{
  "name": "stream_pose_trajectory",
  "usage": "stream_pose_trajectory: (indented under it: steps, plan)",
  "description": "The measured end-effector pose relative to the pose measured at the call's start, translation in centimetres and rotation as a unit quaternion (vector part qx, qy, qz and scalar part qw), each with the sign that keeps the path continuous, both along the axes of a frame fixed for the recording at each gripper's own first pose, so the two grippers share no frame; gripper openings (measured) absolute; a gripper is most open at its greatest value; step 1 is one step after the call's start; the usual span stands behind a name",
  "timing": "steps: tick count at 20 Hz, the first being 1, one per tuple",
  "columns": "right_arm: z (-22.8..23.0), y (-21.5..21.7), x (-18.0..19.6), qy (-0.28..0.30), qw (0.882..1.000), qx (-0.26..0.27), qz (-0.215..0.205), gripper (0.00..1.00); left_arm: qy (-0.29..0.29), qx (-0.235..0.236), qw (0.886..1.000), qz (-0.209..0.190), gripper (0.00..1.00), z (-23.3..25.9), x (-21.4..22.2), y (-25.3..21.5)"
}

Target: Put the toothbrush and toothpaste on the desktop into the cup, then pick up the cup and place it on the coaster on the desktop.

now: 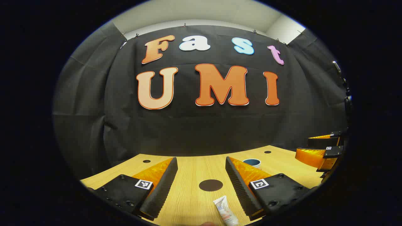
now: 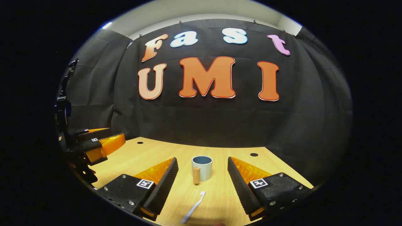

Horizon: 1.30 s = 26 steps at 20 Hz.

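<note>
While I hold my left gripper (image 1: 201, 185) low and level over the desktop (image 1: 188, 201), the left gripper view shows its two fingers spread wide with nothing between them but bare wood. The dark round coaster (image 1: 210, 185) lies flat in that gap, touching neither finger. Just nearer to me the toothpaste (image 1: 226, 213) lies on the wood, its far end pointing toward the coaster and its near end cut off at the bottom edge. Behind my right-hand finger only the rim of the cup (image 1: 252, 162) peeks out; the rest is hidden. At the far right my right gripper (image 1: 317, 150) hangs above the desktop, partly cut by the edge.

From the right gripper view, that gripper (image 2: 202, 185) is also held low and level, fingers released and wide apart. The cup (image 2: 202, 168) stands upright between them, farther out, with a small wooden handle on its near side. The toothbrush (image 2: 194, 211) lies on the wood closer in, bristle end toward the cup, its tail running out of sight. My left gripper (image 2: 100, 142) hovers at the left edge; its jaws are hard to judge there.
</note>
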State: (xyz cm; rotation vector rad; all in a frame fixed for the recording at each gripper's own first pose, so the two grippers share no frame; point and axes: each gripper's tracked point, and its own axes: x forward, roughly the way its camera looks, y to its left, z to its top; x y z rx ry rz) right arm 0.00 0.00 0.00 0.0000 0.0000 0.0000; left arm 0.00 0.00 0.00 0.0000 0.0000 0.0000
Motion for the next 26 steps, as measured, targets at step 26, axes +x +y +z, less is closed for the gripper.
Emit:
stream_pose_trajectory:
  steps: [26]
  plan:
    - [-6.5, 1.6, -1.4, 0.13, 0.991, -0.022, 0.025, 0.95, 0.167, -0.004, 0.985, -0.052, 0.97, -7.5, -0.3, -3.6]
